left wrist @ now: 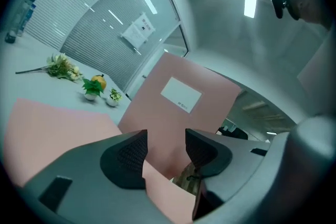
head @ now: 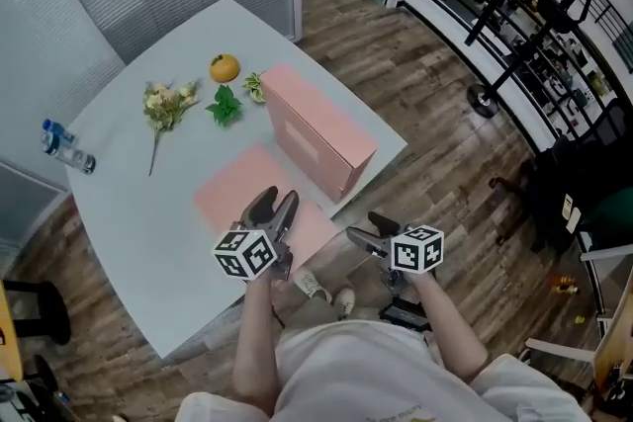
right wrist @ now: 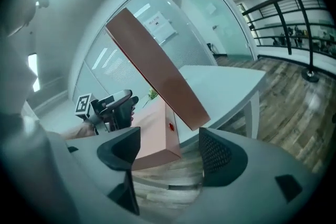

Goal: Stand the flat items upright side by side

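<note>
A pink flat box (head: pixel 318 131) with a white label (left wrist: pixel 180 94) stands upright on edge on the pale table (head: pixel 138 232). A second pink flat box (head: pixel 242 193) lies flat in front of it, its near corner (left wrist: pixel 168 194) past the table edge. My left gripper (head: pixel 275 203) hovers at that corner, open; the corner lies low between the jaws (left wrist: pixel 167 147) and the pads do not press on it. My right gripper (head: pixel 361 229) hangs off the table edge over the floor, open and empty (right wrist: pixel 169 147), pointing at the lying box's end (right wrist: pixel 157 136).
At the table's far side lie an orange (head: pixel 225 68), a bunch of flowers (head: pixel 166 104), two small green plants (head: pixel 225 104) and a water bottle (head: pixel 67 148). Wooden floor (head: pixel 435 114) surrounds the table; a black stand (head: pixel 514 35) is at the right.
</note>
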Motion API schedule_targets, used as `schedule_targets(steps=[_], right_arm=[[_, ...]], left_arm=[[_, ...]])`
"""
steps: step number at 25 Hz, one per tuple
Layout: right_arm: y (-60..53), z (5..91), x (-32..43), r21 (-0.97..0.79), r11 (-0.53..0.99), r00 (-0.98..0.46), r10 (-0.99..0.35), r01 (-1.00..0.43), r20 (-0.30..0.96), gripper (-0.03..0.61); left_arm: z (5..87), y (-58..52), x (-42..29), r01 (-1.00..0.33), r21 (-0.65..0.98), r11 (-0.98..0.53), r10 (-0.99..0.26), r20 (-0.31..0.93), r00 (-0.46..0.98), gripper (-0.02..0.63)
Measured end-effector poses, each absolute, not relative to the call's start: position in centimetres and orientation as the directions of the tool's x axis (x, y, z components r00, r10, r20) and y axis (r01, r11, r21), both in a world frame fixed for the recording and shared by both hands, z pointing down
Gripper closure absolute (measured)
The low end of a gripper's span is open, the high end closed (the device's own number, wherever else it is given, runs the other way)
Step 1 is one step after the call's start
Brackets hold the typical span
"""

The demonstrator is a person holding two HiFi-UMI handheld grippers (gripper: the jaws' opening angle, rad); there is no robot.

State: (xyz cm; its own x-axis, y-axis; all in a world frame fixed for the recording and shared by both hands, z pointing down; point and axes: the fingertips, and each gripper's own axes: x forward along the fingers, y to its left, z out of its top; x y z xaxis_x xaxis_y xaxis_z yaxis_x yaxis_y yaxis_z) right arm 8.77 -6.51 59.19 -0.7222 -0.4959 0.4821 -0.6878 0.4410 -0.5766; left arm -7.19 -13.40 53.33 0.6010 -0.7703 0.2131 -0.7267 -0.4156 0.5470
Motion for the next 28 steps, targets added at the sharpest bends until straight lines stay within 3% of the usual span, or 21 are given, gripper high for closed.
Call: schedule_targets(steps=[8, 12, 18, 28], right_arm=[[-5.5, 61.9, 7.1, -0.806, 0.231, -0.772, -0.515, -0.545, 0.373, 0.235], [-6.3, 63.1, 6.5, -0.846, 0.135, -0.753, -0.543, -0.516, 0.373, 0.235], [-6.5, 65.3, 5.6, -0.876, 0.048, -0.762, -0.518, -0.48, 0.389, 0.235], [-6.1, 67.3, 2.8, -0.87, 0.083, -0.802, -0.438, -0.486, 0.406, 0.236]], left_arm=[[55.7, -11.6, -9.2, -0.821, 0.441, -0.362, -0.784, 0.332, 0.525, 0.39], [57.5, -11.6, -8.0, -0.824, 0.4, -0.402, -0.735, 0.396, 0.551, 0.364], [60.7, -11.7, -7.2, -0.861, 0.21, -0.464, -0.666, 0.558, 0.495, 0.36], [63.7, -11.0, -5.7, -0.814, -0.036, -0.58, -0.598, 0.698, 0.395, 0.365]])
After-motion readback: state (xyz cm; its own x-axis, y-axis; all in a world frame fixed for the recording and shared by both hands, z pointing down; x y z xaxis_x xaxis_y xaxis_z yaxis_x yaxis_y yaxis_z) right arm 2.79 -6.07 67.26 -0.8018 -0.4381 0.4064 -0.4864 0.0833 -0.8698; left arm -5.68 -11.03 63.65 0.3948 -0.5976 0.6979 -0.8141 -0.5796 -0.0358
